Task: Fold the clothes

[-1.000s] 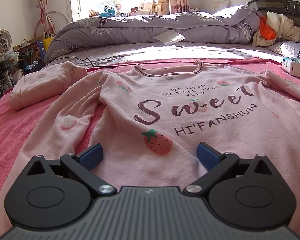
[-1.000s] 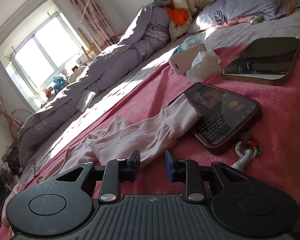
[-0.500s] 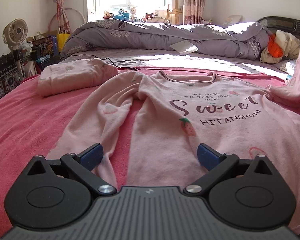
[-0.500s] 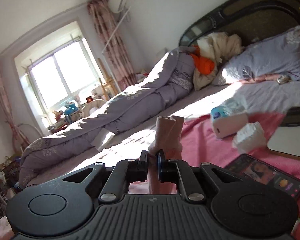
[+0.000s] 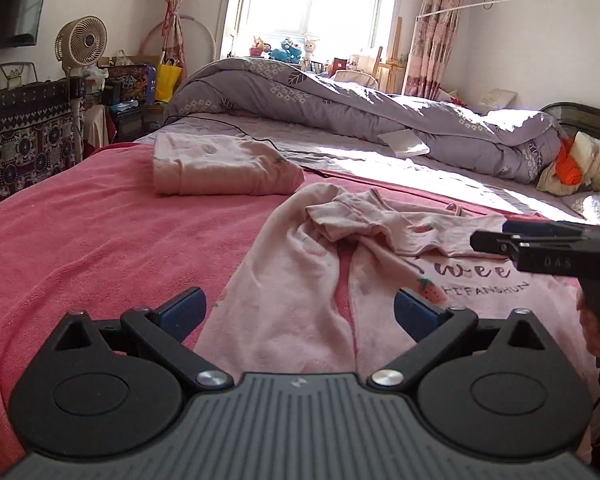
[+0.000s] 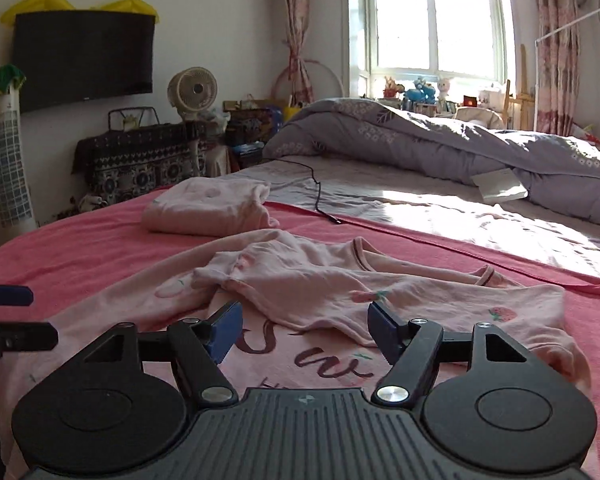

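1. a pale pink long-sleeved top with strawberry prints and dark lettering [image 6: 324,300] lies face up on the pink fleece blanket [image 5: 80,248] at frame centre, one sleeve laid across its chest.
2. the right gripper [image 6: 305,330] hovers over the lettering, its blue-padded jaws opening with nothing between them.
3. the left gripper [image 5: 298,314] stands wide apart, empty, above the lower sleeve.
4. a folded pale pink garment [image 5: 220,166] sits upper left.

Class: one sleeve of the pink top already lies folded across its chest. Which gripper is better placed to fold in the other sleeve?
Probably the left gripper: the unfolded sleeve runs between its open fingers, nothing gripped.
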`<move>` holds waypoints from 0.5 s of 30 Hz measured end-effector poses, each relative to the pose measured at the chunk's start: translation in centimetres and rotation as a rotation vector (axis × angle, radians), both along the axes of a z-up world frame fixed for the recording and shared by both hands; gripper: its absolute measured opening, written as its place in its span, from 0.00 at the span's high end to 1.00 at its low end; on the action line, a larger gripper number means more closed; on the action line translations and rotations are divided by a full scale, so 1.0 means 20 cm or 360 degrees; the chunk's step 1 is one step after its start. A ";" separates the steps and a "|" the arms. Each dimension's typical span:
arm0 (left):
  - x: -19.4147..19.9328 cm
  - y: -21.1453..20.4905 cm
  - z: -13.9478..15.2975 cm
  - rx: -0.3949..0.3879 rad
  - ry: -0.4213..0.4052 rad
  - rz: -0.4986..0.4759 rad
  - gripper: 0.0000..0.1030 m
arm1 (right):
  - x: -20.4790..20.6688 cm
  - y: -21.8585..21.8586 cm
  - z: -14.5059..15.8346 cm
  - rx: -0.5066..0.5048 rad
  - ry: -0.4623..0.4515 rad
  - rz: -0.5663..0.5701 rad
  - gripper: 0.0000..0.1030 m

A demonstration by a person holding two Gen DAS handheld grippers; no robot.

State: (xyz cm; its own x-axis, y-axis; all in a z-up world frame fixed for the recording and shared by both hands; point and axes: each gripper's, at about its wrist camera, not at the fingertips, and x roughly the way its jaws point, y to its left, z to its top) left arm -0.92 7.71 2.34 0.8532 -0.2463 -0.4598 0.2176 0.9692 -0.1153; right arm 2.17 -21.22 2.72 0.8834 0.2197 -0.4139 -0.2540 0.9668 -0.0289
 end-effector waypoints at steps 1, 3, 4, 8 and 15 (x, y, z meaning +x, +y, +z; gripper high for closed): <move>0.03 -0.02 0.03 0.0020 -0.0022 -0.0011 0.02 | -0.04 -0.03 0.00 -0.0100 -0.0030 -0.0057 0.28; 0.09 -0.10 0.06 0.0154 -0.0075 -0.0021 0.02 | -0.08 -0.09 -0.03 -0.0352 -0.0101 -0.0190 0.27; 0.13 -0.15 0.06 0.0243 -0.0082 -0.0024 0.02 | -0.09 -0.12 -0.05 -0.0473 -0.0128 -0.0253 0.26; 0.32 -0.33 0.02 0.0513 -0.0052 -0.0054 0.02 | 0.00 -0.29 -0.15 -0.0749 -0.0085 -0.0424 0.26; 0.50 -0.51 -0.11 0.0749 0.0026 -0.0026 0.02 | 0.32 -0.40 -0.35 -0.0969 0.0018 -0.0532 0.27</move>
State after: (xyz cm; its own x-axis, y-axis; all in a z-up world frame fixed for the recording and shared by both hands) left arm 9.04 -2.52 0.08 0.8428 -0.0210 -0.5378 0.2348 0.9135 0.3322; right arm 8.50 -29.26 -4.35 0.8580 -0.3379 -0.3869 0.0513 0.8058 -0.5899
